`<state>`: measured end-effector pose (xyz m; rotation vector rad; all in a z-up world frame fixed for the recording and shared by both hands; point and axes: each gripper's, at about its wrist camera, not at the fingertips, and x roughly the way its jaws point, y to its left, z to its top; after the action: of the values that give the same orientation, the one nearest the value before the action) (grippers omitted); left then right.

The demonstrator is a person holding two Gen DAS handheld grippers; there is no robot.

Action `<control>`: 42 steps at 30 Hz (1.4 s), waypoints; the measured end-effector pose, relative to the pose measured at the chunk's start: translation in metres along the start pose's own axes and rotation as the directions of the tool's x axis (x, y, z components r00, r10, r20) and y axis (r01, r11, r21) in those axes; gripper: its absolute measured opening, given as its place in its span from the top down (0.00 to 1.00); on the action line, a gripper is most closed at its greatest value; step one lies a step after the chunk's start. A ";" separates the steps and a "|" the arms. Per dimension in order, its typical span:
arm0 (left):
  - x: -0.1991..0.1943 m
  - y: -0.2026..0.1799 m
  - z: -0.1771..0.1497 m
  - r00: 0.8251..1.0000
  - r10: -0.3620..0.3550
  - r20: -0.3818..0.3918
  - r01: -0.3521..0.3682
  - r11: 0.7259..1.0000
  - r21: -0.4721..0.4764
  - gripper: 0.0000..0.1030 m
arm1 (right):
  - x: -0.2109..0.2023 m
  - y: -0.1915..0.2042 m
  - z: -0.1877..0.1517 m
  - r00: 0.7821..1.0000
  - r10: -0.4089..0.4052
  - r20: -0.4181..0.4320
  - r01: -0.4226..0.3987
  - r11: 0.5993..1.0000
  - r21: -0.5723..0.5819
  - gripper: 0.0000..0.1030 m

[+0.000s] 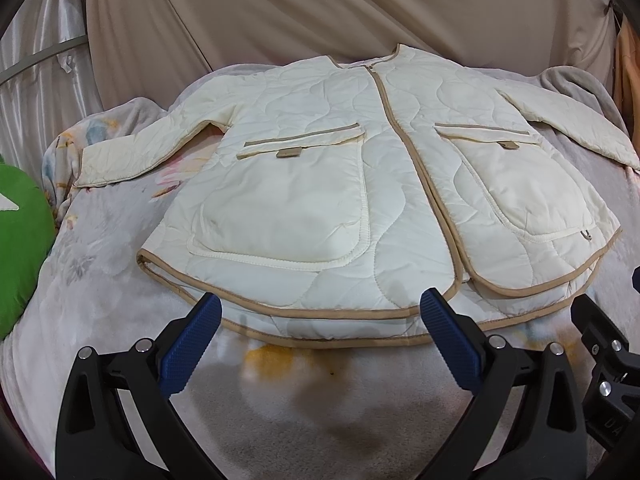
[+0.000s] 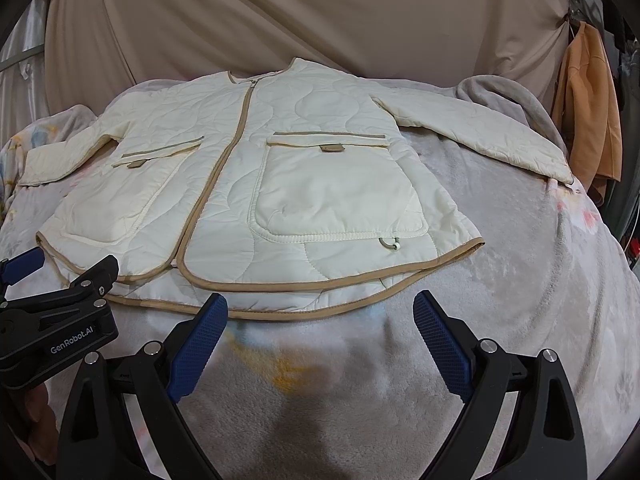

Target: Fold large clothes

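A cream quilted jacket with tan trim and two large front pockets lies flat, zipped, front up, on a grey blanket-covered bed. Both sleeves are spread out to the sides. It also shows in the right wrist view. My left gripper is open and empty, hovering just before the jacket's hem, near its left half. My right gripper is open and empty, just before the hem's right half. The left gripper also shows at the left edge of the right wrist view.
A green cushion lies at the bed's left side. A beige sheet hangs behind the bed. An orange garment hangs at the right. The blanket is bunched up by the right sleeve.
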<state>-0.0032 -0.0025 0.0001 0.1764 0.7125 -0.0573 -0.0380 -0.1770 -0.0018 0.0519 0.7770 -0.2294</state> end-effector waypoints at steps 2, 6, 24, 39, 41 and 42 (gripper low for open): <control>0.000 0.000 0.000 1.000 -0.001 0.000 0.001 1.000 -0.001 0.06 | 0.000 0.000 0.000 1.000 0.000 0.000 0.000 1.000 0.000 0.11; 0.000 0.000 0.000 1.000 -0.002 -0.001 0.002 1.000 0.000 0.06 | 0.000 0.000 0.000 1.000 -0.002 -0.001 0.002 1.000 0.001 0.11; 0.002 -0.001 0.000 1.000 -0.001 -0.005 0.001 1.000 0.004 0.06 | 0.000 0.000 -0.001 1.000 -0.002 -0.001 0.002 1.000 0.000 0.11; 0.004 0.025 0.016 0.996 -0.084 -0.022 0.083 0.996 -0.016 0.05 | 0.003 -0.054 0.027 0.995 0.099 -0.019 -0.097 0.992 0.081 0.11; 0.002 0.037 0.026 0.996 -0.089 0.007 0.089 0.996 -0.008 0.05 | 0.010 -0.098 0.046 0.991 0.133 -0.024 -0.127 0.977 0.171 0.11; 0.002 0.042 0.031 0.997 -0.080 0.019 0.081 0.997 -0.005 0.05 | 0.015 -0.123 0.056 0.991 0.130 -0.020 -0.123 0.968 0.218 0.11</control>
<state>0.0231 0.0336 0.0282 0.1409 0.7006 -0.1335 -0.0171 -0.3068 0.0322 0.3118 0.7770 -0.1915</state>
